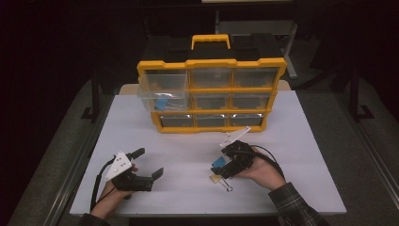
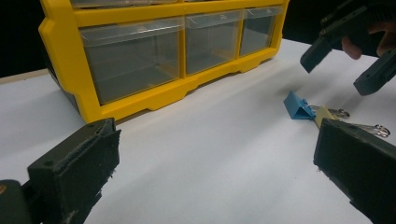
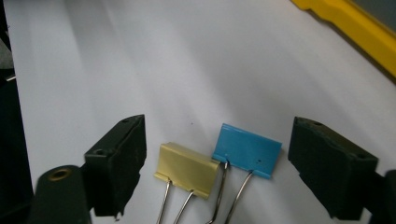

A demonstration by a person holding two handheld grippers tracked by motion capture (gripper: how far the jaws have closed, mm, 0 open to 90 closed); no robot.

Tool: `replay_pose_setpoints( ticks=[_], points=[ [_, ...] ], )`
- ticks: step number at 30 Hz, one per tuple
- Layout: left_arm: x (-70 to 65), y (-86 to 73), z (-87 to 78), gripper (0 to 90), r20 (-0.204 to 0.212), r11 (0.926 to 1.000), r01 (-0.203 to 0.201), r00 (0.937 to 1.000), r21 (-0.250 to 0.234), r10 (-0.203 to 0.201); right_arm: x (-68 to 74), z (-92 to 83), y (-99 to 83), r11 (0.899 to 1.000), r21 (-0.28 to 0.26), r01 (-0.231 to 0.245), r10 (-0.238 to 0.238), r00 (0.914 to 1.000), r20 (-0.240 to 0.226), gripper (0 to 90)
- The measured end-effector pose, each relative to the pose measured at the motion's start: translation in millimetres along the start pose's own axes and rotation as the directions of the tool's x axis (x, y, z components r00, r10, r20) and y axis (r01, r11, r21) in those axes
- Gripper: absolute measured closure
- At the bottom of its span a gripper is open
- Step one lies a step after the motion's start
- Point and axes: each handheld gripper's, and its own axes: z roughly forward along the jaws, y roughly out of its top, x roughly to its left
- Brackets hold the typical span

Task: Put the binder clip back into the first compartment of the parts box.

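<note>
Both grippers wide: right gripper (image 3: 215,163) over blue clip (image 3: 247,150) & gold clip (image 3: 187,169), left gripper (image 2: 215,163) empty

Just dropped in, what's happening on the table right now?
A person holds a gripper in each hand in front of a yellow drawer organizer. The right gripper, open, sits over two binder clips on the table, a gold clip and a blue clip, gripping neither yet. The left gripper is open and holds nothing. The organizer's upper left drawer is pulled out.
</note>
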Motion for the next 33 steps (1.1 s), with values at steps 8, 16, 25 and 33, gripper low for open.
replay_pose_setpoints(
  ticks=[8, 16, 25, 33],
  points=[
    [0.3, 0.0, -0.1, 0.1, -0.002, 1.0000, 0.002, 1.0000, 0.001, -0.002, 5.3, 5.8, -8.2, 0.999, 0.018, -0.028, 0.028, 0.9993, -0.026, 31.7],
    [0.1, 0.0, -0.4, 0.1, -0.003, 1.0000, 0.005, 1.0000, 0.000, -0.005, 7.7, 9.3, -12.2, 0.999, 0.030, -0.026, 0.026, 0.9993, -0.025, 36.9],
    [-0.1, 0.1, -0.5, 0.1, 0.000, 1.0000, 0.002, 1.0000, 0.001, -0.002, 12.7, 17.7, -18.5, 0.997, 0.066, -0.036, 0.039, 0.9985, -0.040, 41.0],
    [0.0, 0.0, -0.4, 0.1, 0.001, 1.0000, 0.001, 1.0000, 0.001, -0.001, 16.3, 23.1, -17.6, 0.997, 0.074, -0.026, 0.030, 0.9983, -0.050, 41.8]
  ],
)
